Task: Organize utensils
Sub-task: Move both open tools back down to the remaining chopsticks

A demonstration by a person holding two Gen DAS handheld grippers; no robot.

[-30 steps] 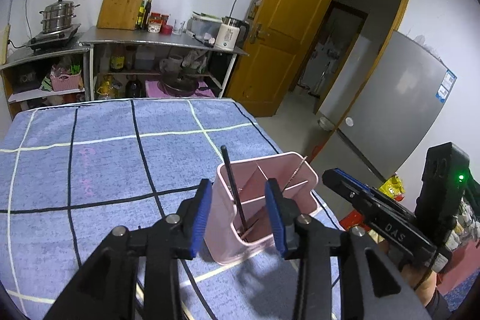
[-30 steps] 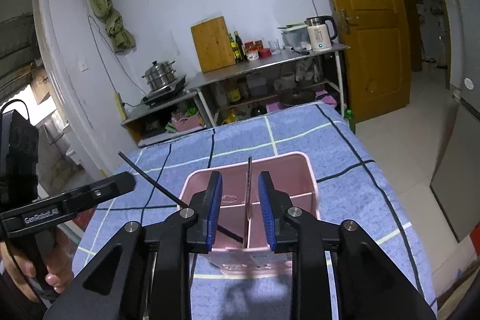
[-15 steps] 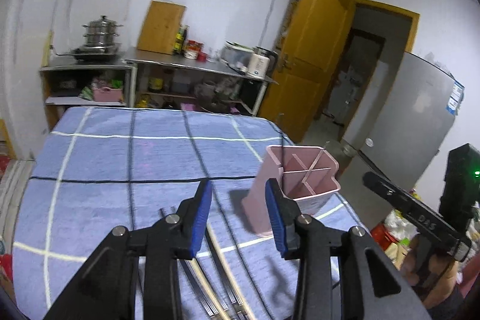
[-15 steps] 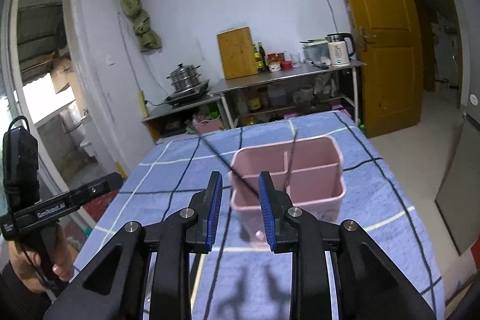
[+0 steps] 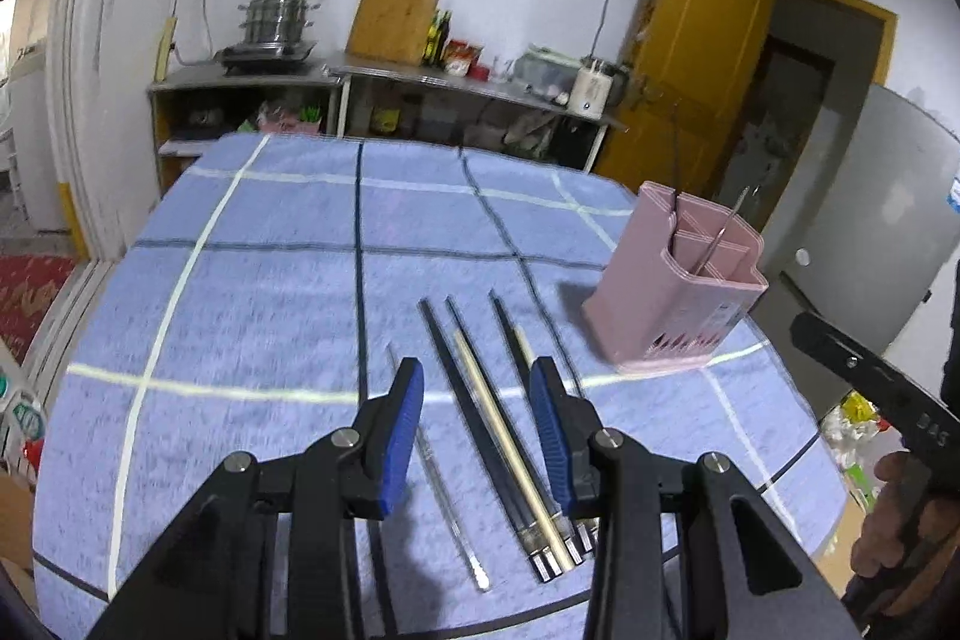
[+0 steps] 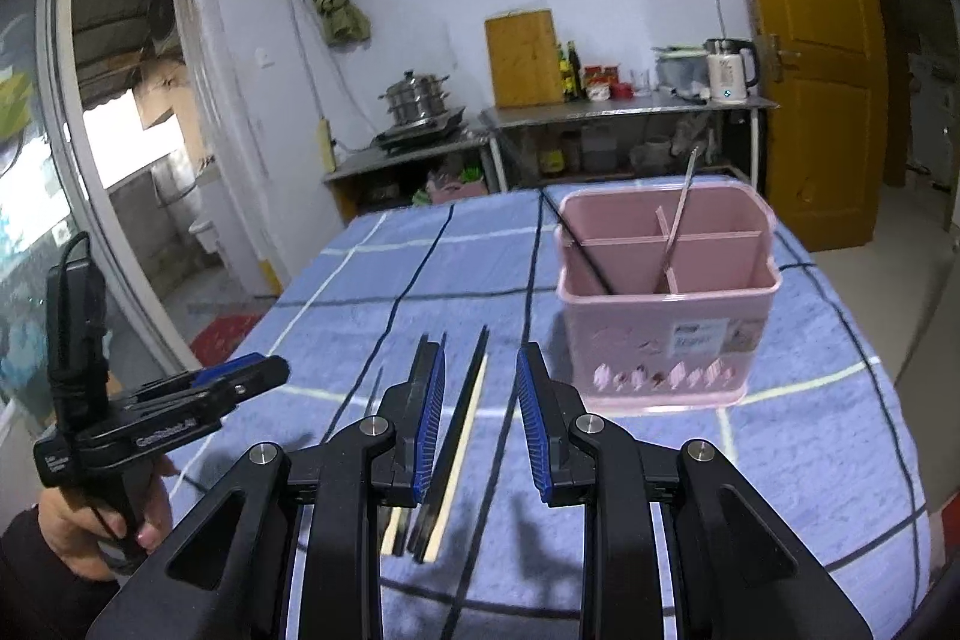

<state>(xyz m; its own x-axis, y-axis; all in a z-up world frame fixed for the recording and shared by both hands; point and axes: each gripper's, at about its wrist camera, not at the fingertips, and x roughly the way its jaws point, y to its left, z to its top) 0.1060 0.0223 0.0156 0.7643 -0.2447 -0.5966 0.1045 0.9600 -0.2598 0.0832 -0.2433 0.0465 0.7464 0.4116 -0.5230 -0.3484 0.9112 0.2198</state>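
Hovering low over the blue checked cloth-covered desk (image 5: 252, 292), left gripper (image 5: 477, 403) spread open with nothing between its blue-padded fingers (image 5: 403, 424), pointing along a loose row of long chopsticks (image 5: 480, 412) lying flat on the cloth: dark ones, pale wooden ones and, just to the left, a thin metallic-looking one (image 5: 441, 490), though motion blur is making its exact material hard to judge. Standing upright toward the right edge of the desk, well apart from the loose row, a pink plastic divided utensil caddy (image 5: 672, 292), already holding a dark chopstick (image 5: 677, 196) leaning in one rear compartment and a slim metal chopstick (image 5: 723, 232) tilted across a divider. Floating above the same cloth from the other side, right gripper (image 6: 480, 421) likewise parted and gripping nothing, with a dark and pale chopstick pair (image 6: 462, 436) showing on the cloth between its fingers, and the pink caddy (image 6: 666, 334) just ahead to the right. Lining the far wall, a metal kitchen shelf (image 6: 624, 111) carrying a wooden cutting board (image 6: 522, 57), a white electric kettle (image 6: 729, 69) and a stacked steel steamer pot (image 6: 417, 96).
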